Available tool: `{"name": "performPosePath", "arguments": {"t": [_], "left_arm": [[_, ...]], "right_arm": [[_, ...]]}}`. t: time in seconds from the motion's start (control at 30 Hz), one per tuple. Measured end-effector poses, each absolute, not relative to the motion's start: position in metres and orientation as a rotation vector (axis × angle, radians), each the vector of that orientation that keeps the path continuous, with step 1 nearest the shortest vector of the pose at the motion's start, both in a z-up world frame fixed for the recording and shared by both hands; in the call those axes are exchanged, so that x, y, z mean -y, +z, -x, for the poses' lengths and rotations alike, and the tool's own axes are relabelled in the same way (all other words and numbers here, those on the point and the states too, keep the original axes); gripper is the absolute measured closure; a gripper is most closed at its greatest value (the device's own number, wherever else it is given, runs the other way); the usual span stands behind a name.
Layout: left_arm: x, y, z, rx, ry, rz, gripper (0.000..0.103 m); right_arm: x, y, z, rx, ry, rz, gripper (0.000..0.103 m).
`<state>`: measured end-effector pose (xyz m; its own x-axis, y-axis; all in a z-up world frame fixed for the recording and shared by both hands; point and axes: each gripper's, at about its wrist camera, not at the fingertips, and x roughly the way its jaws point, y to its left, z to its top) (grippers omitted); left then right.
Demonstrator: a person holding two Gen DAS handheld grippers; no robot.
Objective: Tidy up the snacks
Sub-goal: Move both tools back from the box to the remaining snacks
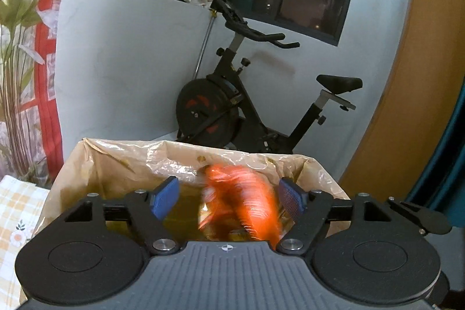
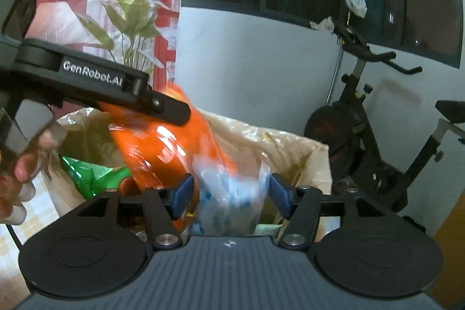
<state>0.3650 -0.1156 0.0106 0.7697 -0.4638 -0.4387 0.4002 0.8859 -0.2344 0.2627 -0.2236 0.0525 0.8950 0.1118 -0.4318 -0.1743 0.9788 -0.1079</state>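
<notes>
A cardboard box point(image 1: 72, 164) lined with clear plastic stands in front of me; its rim also shows in the right wrist view point(image 2: 316, 153). My left gripper point(image 1: 229, 198) is open above it, and a blurred orange snack packet point(image 1: 247, 199) hangs between its blue pads point(image 1: 165, 196) without touching them. In the right wrist view the same orange packet point(image 2: 151, 144) shows under the left gripper's finger point(image 2: 162, 106). My right gripper point(image 2: 231, 195) is open, with a blurred clear-and-blue packet point(image 2: 229, 193) between its pads. A green packet point(image 2: 93, 172) lies in the box.
A black exercise bike point(image 1: 232, 106) stands behind the box against a pale wall. A potted plant point(image 1: 14, 77) and red-patterned curtain are at the left. A checked cloth point(image 1: 14, 208) covers the surface beside the box. A wooden panel point(image 1: 407, 106) is at the right.
</notes>
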Motion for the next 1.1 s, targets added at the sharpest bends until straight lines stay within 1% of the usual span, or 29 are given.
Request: {"name": "performPosePath", "arguments": {"t": [0.27, 0.5, 0.63, 0.67, 0.7, 0.77, 0.8, 0.83, 0.9, 1.0, 1.1], "left_arm": [[0.096, 0.03, -0.332, -0.465, -0.418, 0.141, 0.026], [0.068, 0.042, -0.286, -0.446, -0.385, 0.117, 0.026], [0.045, 0.039, -0.261, -0.451, -0.353, 0.128, 0.026], [0.04, 0.037, -0.255, -0.455, -0.349, 0.131, 0.026], [0.035, 0.034, -0.249, -0.458, -0.346, 0.133, 0.026], [0.026, 0.025, -0.239, -0.467, -0.342, 0.135, 0.026], [0.022, 0.02, -0.234, -0.476, -0.337, 0.134, 0.026], [0.018, 0.014, -0.23, -0.489, -0.331, 0.135, 0.026], [0.01, 0.003, -0.223, -0.516, -0.319, 0.14, 0.026], [0.001, -0.014, -0.214, -0.543, -0.298, 0.142, 0.027], [-0.007, -0.031, -0.205, -0.556, -0.276, 0.134, 0.027]], "right_arm": [[0.237, 0.067, -0.25, -0.401, 0.166, 0.104, 0.042], [0.234, 0.076, -0.207, -0.381, 0.153, 0.043, 0.042], [0.228, 0.074, -0.184, -0.402, 0.152, 0.014, 0.041], [0.225, 0.072, -0.179, -0.415, 0.156, 0.006, 0.035], [0.221, 0.07, -0.175, -0.423, 0.163, 0.002, 0.026], [0.212, 0.065, -0.164, -0.431, 0.183, 0.001, 0.016], [0.207, 0.063, -0.159, -0.431, 0.188, 0.002, 0.013], [0.202, 0.06, -0.154, -0.431, 0.193, 0.003, 0.012], [0.193, 0.054, -0.148, -0.439, 0.187, -0.004, 0.006], [0.181, 0.042, -0.141, -0.452, 0.146, 0.007, 0.003], [0.175, 0.027, -0.139, -0.504, 0.151, -0.009, 0.002]]}}
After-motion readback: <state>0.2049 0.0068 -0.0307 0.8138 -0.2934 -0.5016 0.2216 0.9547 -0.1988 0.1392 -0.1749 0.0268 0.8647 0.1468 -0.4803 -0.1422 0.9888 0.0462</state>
